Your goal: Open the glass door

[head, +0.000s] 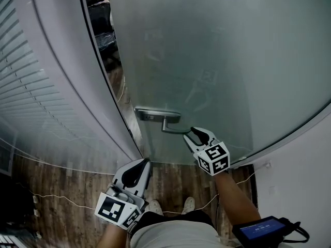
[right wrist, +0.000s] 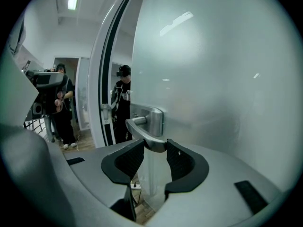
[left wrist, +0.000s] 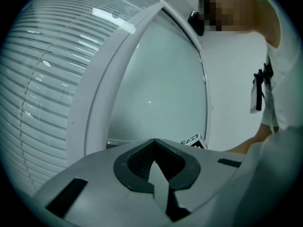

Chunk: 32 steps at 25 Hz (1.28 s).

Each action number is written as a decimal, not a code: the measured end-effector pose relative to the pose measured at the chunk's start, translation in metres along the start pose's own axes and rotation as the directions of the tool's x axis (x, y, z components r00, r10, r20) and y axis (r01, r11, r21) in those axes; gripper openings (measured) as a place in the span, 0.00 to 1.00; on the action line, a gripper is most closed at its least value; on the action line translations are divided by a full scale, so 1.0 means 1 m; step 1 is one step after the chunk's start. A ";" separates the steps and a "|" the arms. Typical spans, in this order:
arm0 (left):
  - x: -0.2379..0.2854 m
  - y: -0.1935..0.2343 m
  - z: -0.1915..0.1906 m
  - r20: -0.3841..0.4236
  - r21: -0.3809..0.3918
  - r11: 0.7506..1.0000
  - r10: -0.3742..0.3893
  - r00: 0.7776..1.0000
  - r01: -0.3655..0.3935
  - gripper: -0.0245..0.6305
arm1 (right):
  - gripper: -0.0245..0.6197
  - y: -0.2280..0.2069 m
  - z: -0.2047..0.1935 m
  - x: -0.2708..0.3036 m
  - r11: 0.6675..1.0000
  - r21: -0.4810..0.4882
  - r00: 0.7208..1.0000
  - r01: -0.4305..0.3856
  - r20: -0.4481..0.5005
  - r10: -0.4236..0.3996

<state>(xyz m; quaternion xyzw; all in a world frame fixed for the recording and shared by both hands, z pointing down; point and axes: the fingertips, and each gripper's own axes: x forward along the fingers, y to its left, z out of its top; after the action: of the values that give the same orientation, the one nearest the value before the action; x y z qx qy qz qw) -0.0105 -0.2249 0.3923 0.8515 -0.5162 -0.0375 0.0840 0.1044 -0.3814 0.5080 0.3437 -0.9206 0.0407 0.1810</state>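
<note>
The frosted glass door fills the upper right of the head view, with a metal lever handle on a plate near its left edge. My right gripper is at the free end of the handle. In the right gripper view the handle lies between the two pads of the right gripper, which press on its tip from both sides. My left gripper hangs lower and to the left, apart from the door, shut with nothing in it. In its own view the left gripper faces the door.
A white door frame and slatted blinds run along the left. Wooden floor with a thin cable lies below. A dark device sits at the lower right. Two people stand beyond the gap at the door's edge.
</note>
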 end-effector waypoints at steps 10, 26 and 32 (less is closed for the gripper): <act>-0.016 -0.009 -0.015 0.008 0.007 1.000 0.005 1.000 -0.006 0.04 | 0.27 -0.005 -0.008 0.012 0.999 0.003 0.999 0.040 0.004 -0.040; 0.011 0.009 -0.016 0.005 -0.003 0.999 0.037 0.999 -0.036 0.04 | 0.27 -0.074 0.006 0.078 0.993 0.046 0.994 0.105 -0.040 -0.103; 0.003 0.009 -0.009 0.006 -0.007 0.999 0.040 0.999 -0.040 0.04 | 0.27 -0.088 0.019 0.089 0.988 0.068 0.989 0.139 -0.052 -0.136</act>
<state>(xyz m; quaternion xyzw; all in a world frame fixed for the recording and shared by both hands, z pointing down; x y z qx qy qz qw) -0.0157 -0.2306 0.4025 0.8405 -0.5334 -0.0405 0.0861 0.0935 -0.5072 0.5180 0.4116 -0.8881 0.0692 0.1925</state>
